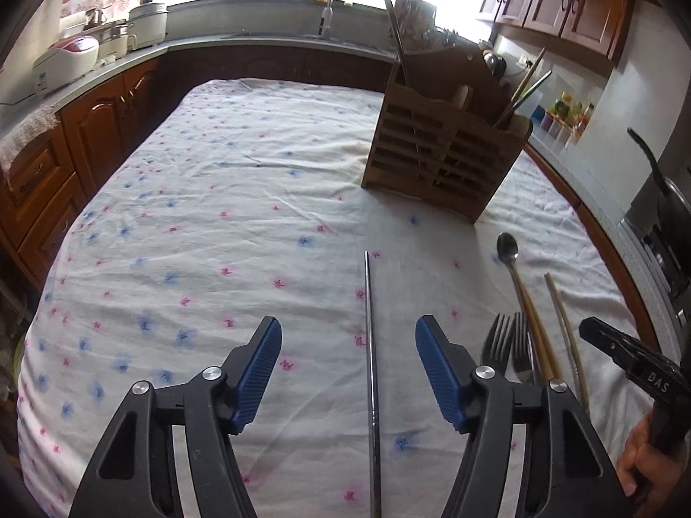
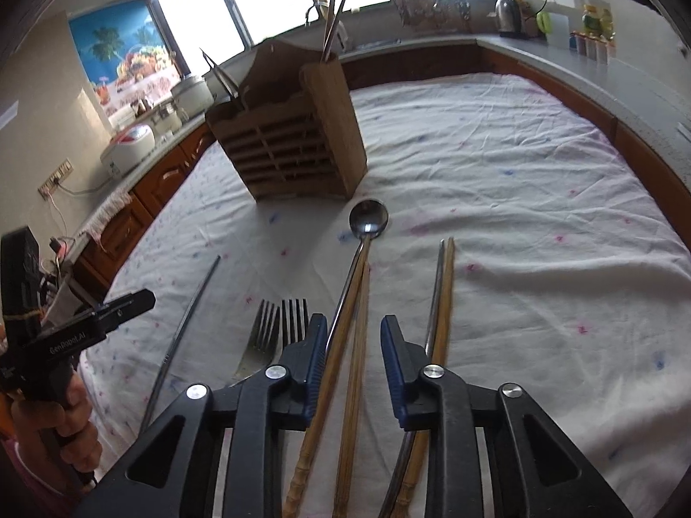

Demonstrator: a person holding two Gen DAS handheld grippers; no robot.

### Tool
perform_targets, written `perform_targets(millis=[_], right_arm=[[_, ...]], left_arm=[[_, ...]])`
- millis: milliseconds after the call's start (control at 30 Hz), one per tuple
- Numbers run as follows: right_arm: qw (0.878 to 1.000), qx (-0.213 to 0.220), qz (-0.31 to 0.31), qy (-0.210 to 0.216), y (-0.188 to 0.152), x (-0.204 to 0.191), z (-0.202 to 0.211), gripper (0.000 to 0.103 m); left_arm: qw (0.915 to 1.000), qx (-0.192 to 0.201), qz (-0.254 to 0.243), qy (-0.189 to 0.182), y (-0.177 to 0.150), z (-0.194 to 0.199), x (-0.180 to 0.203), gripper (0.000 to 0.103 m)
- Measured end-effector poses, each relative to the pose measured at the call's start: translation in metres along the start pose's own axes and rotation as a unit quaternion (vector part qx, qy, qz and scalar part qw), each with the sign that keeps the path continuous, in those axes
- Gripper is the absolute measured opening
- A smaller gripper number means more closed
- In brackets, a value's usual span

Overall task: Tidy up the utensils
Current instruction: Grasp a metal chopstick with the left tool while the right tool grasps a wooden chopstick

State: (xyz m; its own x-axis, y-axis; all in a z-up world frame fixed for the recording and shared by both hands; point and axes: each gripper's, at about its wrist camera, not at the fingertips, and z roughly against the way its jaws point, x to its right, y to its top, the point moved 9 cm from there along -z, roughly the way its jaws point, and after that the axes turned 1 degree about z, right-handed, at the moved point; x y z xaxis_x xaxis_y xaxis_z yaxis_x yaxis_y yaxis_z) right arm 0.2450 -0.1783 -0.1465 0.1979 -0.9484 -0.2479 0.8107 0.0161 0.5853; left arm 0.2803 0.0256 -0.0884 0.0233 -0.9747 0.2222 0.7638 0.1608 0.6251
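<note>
A wooden utensil holder [image 1: 445, 146] [image 2: 293, 146] stands on the flowered tablecloth [image 1: 216, 216] with chopsticks sticking out of it. A single metal chopstick [image 1: 371, 367] [image 2: 185, 323] lies on the cloth between the jaws of my left gripper [image 1: 349, 323], which is open and not touching it. My right gripper [image 2: 353, 321] is open, low over a metal spoon [image 2: 368, 216] [image 1: 507, 248] and wooden chopsticks [image 2: 358, 302]; their handles run between its pads. Two forks [image 2: 276, 328] [image 1: 509, 341] lie just left of it. A metal and a wooden chopstick [image 2: 445, 293] lie to its right.
Kitchen counters with wooden cabinets [image 1: 86, 138] surround the table. A rice cooker [image 1: 64, 58] and pots sit on the left counter, a kettle [image 2: 507, 11] and bottles on the far one. A person's hand [image 2: 73, 414] holds the left gripper's handle.
</note>
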Motion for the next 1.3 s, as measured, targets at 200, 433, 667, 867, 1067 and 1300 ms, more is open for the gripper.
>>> perform_targets(millis=[200, 433, 667, 867, 1067, 1300], right_arm=[[0.999, -0.037, 0.02, -0.023, -0.008, 0.002, -0.023, 0.012], [0.998, -0.047, 0.019, -0.024, -0.005, 0.008, -0.033, 0.012], [0.998, -0.053, 0.021, -0.023, 0.008, 0.01, -0.044, 0.012], [0.997, -0.062, 0.032, -0.026, 0.014, 0.009, -0.051, 0.012], [0.996, -0.062, 0.048, -0.037, 0.016, 0.005, -0.055, 0.012], [0.998, -0.054, 0.028, -0.02, 0.018, 0.008, -0.047, 0.006]], left_arm=[[0.9997, -0.019, -0.013, 0.007, 0.005, -0.021, 0.004, 0.061], [0.9987, -0.043, -0.025, 0.01, 0.006, -0.047, 0.005, 0.056], [0.997, -0.064, -0.041, 0.014, 0.012, -0.072, 0.01, 0.05], [0.994, -0.071, -0.077, 0.031, 0.019, -0.088, 0.019, 0.046], [0.9891, -0.076, -0.118, 0.043, 0.017, -0.093, 0.032, 0.034], [0.9889, -0.079, -0.123, 0.028, 0.016, -0.094, 0.036, 0.003]])
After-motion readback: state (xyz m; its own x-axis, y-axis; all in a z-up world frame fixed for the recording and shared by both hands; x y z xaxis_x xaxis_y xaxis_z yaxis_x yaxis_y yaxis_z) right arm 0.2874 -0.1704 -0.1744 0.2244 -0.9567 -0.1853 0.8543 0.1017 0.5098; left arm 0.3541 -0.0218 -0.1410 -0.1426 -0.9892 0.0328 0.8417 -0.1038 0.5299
